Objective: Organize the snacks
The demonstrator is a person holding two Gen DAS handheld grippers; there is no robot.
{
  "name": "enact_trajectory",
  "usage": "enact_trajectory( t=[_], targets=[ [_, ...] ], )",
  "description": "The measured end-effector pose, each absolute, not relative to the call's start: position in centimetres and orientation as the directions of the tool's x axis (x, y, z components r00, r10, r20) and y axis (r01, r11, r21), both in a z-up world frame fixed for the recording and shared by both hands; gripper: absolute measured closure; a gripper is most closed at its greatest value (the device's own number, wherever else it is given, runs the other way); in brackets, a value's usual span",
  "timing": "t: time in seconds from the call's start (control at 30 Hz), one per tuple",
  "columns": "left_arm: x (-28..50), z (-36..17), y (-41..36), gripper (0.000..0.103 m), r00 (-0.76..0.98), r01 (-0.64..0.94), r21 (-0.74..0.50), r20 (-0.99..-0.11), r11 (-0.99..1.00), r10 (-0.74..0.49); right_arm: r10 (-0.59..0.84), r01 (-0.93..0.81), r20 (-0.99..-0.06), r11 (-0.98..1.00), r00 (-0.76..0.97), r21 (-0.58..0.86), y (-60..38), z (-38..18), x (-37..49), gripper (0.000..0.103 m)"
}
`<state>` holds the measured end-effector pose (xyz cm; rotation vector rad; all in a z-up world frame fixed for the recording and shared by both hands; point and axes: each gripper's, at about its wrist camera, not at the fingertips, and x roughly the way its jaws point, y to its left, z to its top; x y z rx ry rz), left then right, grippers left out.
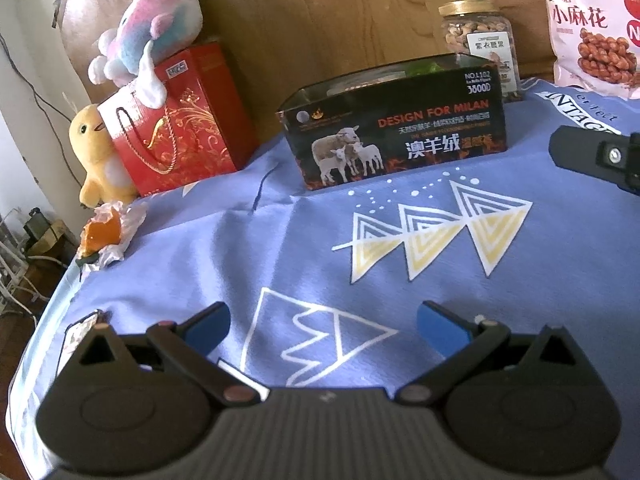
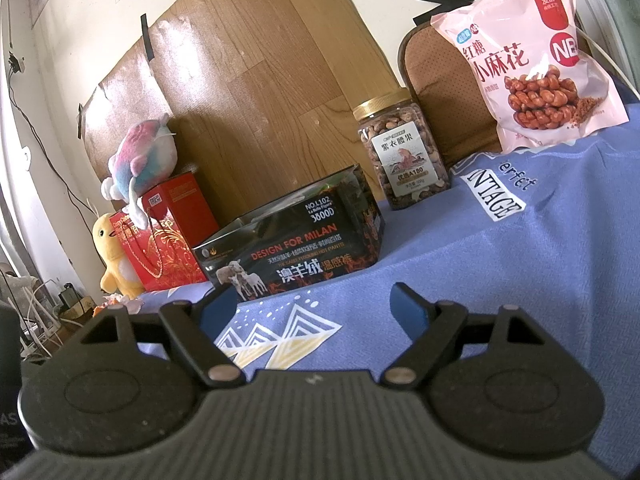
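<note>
— Blue printed cloth (image 1: 224, 264) spread over the table, wood-grain panel (image 2: 272, 92) propped behind. What lies on it?

— Black open-topped box (image 1: 396, 136) with sheep on its front, standing at 12 o'clock from the left gripper (image 1: 324, 326), well apart. Jar of nuts (image 2: 402, 156) with a gold lid just behind the box's right end, at about 1 o'clock. Pink snack bag (image 2: 532, 60) leaning upright at 2 o'clock, near the jar but not touching.

— And the grippers?

— Left gripper released, blue pads (image 1: 440, 330) spread wide over bare cloth, nothing between them. Right gripper (image 2: 316, 312) likewise released, fingers parted and empty, box at its 11 o'clock, jar at 12 to 1 o'clock. Black part of the right tool seen at 3 o'clock in the left view.

— Off to the side?

— Red gift bag (image 1: 180, 120) at 10 o'clock, beside the box. Pastel plush dolphin (image 1: 152, 32) perched on top of it, yellow plush duck (image 1: 96, 156) pressed against its left side. Orange scrap in crumpled wrapper (image 1: 106, 232) near the cloth's left edge, at 9 o'clock. Contents of the box hard to make out.
</note>
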<state>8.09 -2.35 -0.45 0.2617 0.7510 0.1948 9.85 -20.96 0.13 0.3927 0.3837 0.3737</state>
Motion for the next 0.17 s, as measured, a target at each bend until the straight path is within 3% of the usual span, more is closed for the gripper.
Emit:
enact_trajectory(
  t=[0.17],
  targets=[
    [7.8,-0.32,-2.62,0.0,0.729,-0.063,0.292,-0.64,0.954,0.244,0.419,-0.274,-0.285,0.858,0.862,0.434,-20.96,0.12,9.84,0.017]
  ],
)
